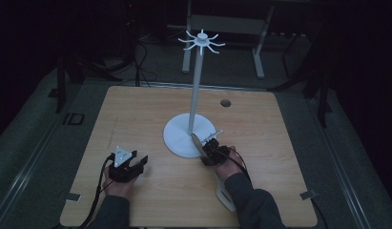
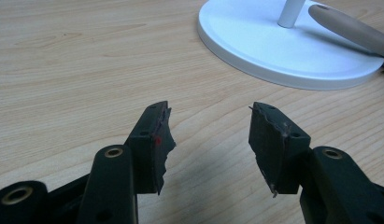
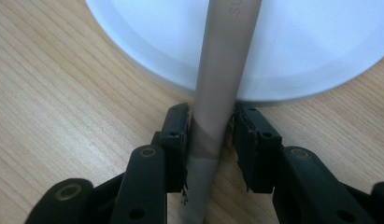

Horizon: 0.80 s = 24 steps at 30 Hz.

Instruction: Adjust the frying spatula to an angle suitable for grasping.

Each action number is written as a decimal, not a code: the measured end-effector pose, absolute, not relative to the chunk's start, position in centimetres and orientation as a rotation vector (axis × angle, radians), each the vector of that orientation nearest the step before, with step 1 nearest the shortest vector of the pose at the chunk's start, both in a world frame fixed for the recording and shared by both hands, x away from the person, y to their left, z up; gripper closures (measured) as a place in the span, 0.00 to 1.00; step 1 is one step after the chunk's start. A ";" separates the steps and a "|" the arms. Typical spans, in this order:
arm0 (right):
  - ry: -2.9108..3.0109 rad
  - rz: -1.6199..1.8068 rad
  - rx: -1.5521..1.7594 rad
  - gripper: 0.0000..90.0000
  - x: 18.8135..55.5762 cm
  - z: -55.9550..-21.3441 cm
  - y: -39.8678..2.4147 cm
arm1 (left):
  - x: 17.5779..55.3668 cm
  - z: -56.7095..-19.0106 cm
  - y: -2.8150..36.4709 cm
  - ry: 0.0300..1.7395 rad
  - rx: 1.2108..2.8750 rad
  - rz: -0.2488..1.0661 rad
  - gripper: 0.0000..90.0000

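Spatula handle (image 3: 222, 88), tan and round, runs straight up between the right gripper (image 3: 210, 116)'s jaws. The left pad touches it, while a thin gap seems to remain at the right pad, so whether they pinch it I cannot tell. Its far end lies over the rim of the white stand base (image 3: 320, 56) just ahead of the jaws. In the high view the pale slotted blade (image 1: 225, 193) trails back under the person's right sleeve, partly hidden.

Left gripper (image 2: 208, 126) rests low over the desk (image 2: 77, 70) with its jaws spread and bare wood between them. The stand base and the handle's rounded tip lie well ahead of it, to its right.

Light wood grain covers the desk, which has one dark round hole (image 1: 225, 103) beyond the stand. One white pole (image 1: 195, 90) rises from the base to a ring of curved hooks (image 1: 201, 41), too small to count surely. Beyond the desk the room is very dark; grey floor, cables and the legs of a frame are barely made out. There are two grippers, one spatula and one stand.
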State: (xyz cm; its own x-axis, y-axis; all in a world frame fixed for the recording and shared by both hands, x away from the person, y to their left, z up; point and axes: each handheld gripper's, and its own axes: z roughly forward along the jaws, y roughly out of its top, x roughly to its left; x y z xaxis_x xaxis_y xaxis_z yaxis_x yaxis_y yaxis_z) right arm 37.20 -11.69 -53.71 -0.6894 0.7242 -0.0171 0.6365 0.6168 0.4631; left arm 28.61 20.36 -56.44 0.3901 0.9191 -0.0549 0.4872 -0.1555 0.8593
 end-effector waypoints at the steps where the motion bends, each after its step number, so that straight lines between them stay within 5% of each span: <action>1: 2.640 0.632 1.125 0.74 37.3 -53.7 -11.6 | 28.6 -56.4 20.4 1.226 1.791 0.632 0.54; 24: 2.736 0.610 0.965 0.82 36.8 -53.1 -12.2 | 28.6 -56.4 20.3 1.228 1.799 0.633 0.54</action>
